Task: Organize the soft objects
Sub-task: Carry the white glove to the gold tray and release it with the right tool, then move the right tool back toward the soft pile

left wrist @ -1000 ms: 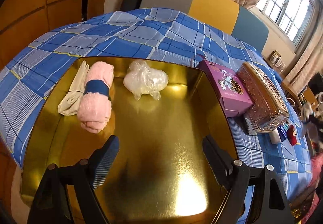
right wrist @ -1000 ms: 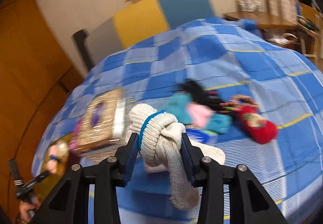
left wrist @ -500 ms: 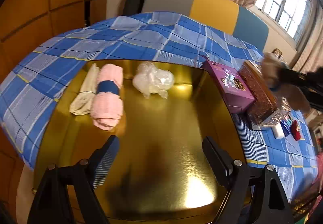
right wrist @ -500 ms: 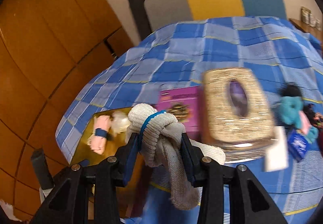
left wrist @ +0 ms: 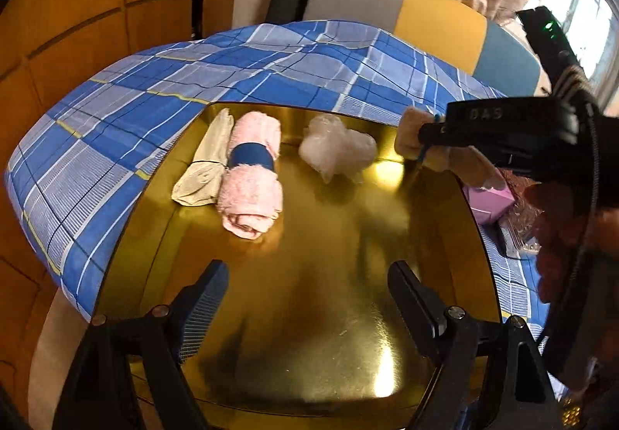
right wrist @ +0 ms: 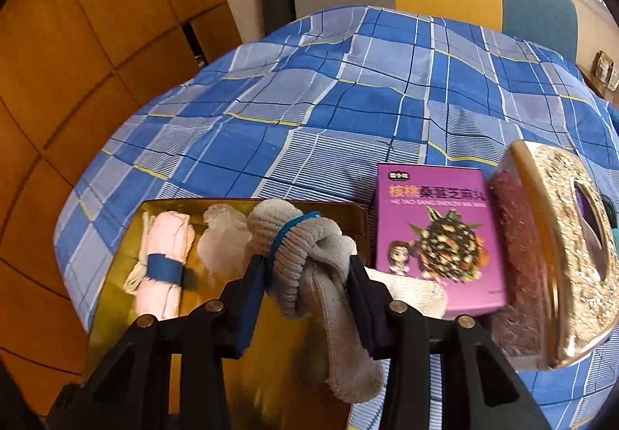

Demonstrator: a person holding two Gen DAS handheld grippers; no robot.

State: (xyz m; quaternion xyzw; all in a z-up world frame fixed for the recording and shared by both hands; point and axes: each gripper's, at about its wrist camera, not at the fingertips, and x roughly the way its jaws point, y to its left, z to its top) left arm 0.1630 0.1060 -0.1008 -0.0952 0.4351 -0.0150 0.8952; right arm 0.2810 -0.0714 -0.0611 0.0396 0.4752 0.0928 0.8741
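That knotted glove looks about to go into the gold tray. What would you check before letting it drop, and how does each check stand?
1. Knotted glove between the right gripper pads: ok, though the jaws are opening.
2. Glove over the gold tray: ok, near its right rim.
3. Free spot below: ok, bare gold beside the clear plastic bundle.
4. Pink towel roll and beige cloth out of the way: ok, far left.
5. Left gripper clear: ok, open, empty.
6. Height above tray: cannot tell.
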